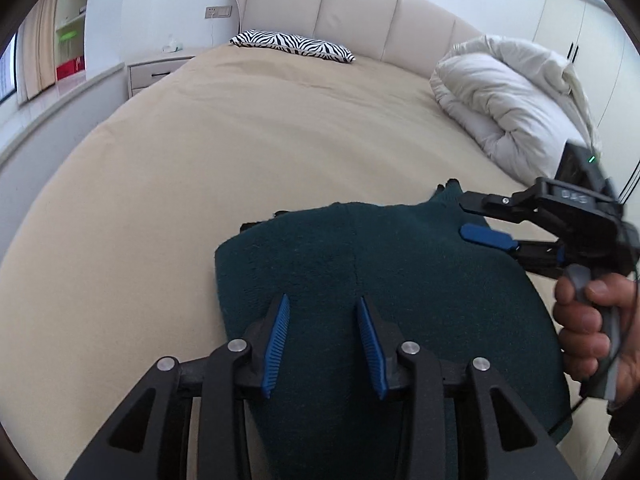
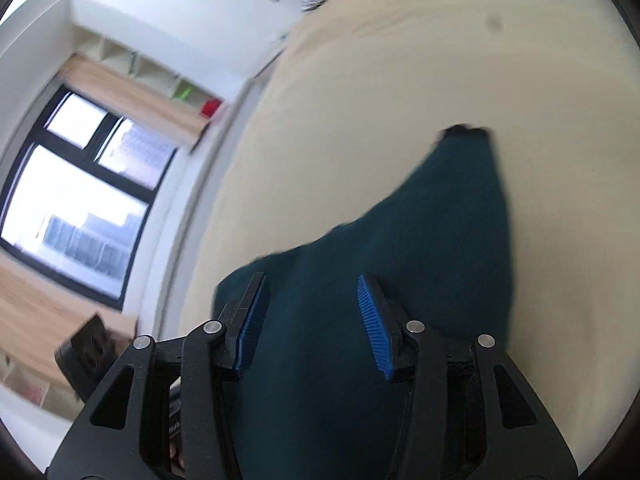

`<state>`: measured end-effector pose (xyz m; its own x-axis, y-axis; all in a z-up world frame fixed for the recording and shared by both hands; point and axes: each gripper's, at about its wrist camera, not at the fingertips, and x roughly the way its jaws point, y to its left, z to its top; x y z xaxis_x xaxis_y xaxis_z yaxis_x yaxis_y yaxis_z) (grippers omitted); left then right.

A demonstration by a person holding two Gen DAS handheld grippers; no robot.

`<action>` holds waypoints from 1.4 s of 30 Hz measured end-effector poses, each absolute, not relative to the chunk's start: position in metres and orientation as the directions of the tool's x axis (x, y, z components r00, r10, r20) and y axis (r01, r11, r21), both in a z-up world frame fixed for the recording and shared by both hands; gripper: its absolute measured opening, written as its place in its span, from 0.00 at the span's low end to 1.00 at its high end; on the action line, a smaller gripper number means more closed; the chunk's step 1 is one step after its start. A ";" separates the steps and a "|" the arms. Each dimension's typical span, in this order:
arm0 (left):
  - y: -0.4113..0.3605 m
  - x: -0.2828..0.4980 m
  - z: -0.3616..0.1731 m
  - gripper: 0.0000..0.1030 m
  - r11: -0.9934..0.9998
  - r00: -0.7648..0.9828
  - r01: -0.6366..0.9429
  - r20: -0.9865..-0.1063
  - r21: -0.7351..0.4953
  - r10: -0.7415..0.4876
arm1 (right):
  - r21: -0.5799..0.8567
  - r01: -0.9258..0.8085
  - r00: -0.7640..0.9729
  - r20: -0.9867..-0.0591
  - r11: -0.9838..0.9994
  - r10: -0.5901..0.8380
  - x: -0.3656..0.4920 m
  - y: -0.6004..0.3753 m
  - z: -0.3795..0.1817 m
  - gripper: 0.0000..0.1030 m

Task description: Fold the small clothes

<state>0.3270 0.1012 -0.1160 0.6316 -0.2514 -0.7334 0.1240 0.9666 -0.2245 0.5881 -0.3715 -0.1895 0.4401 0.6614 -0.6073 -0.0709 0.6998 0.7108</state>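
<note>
A dark green fleece garment point(image 1: 384, 272) lies on the beige bed sheet point(image 1: 240, 152), with a narrow part pointing away at its far right. My left gripper point(image 1: 322, 300) is open and hovers over the garment's near edge, nothing between its blue pads. My right gripper point(image 1: 464, 216) comes in from the right over the garment's far right part, jaws apart, held by a hand point(image 1: 588, 328). In the right wrist view the right gripper point(image 2: 312, 280) is open above the same garment point(image 2: 400, 260), empty. That view is blurred.
A zebra-print pillow point(image 1: 292, 42) lies at the padded headboard point(image 1: 360, 12). A bundled white duvet point(image 1: 512, 96) sits at the far right of the bed. A nightstand point(image 1: 160, 70) and shelves stand to the left. A window point(image 2: 80, 200) shows in the right wrist view.
</note>
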 end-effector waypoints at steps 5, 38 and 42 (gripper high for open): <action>0.100 0.330 -0.124 0.39 0.962 0.644 0.143 -0.717 -0.232 -0.268 | 0.794 0.012 0.459 -0.544 0.608 0.702 0.611 -0.411 -0.230 0.33; 0.139 0.299 -0.104 0.52 0.918 0.661 0.085 -0.667 -0.387 -0.343 | 0.772 -0.133 0.486 -0.496 0.622 0.720 0.467 -0.485 -0.208 0.81; 0.170 0.277 -0.098 0.66 0.893 0.680 0.003 -0.654 -0.451 -0.333 | 0.751 -0.157 0.441 -0.527 0.641 0.726 0.492 -0.491 -0.207 0.81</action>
